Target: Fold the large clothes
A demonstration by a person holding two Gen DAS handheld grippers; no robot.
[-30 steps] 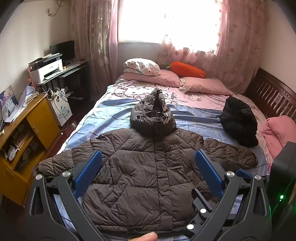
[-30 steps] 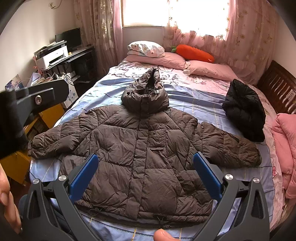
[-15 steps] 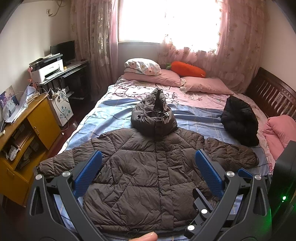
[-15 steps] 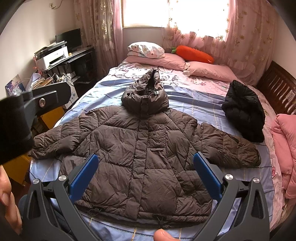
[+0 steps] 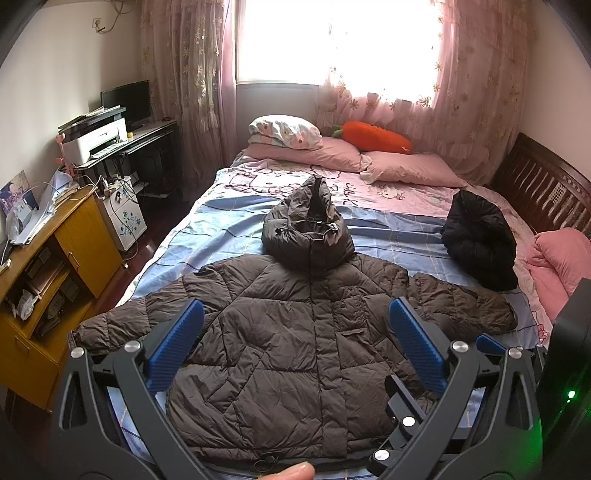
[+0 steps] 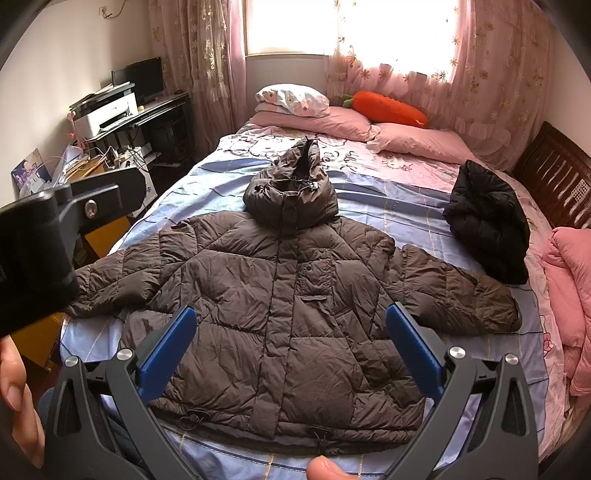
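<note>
My left gripper (image 5: 295,343) and my right gripper (image 6: 291,341) hang above the near edge of the bed (image 6: 207,184), both with blue-padded jaws spread wide and holding nothing. The brown puffer jacket (image 6: 280,306) lies front up and unfolded across the near part of the bed, zipped closed, its hem toward me and both sleeves stretched out sideways. Its hood (image 6: 291,195) stands puffed up at the collar, on the side of the jacket away from me. Neither gripper touches the jacket; its body shows between each pair of fingers. A black garment (image 6: 487,221) sits bunched to the right of the jacket, apart from the right sleeve, and a pink quilt (image 6: 569,288) is heaped at the bed's right edge beyond it. Past the hood, pink pillows (image 6: 410,142) and an orange carrot-shaped cushion (image 6: 388,107) rest at the far end of the bed beneath the curtained window (image 6: 332,26). Left of the jacket, off the bed, stand a yellow cabinet (image 5: 62,258) and a desk with a white printer (image 5: 96,142).
</note>
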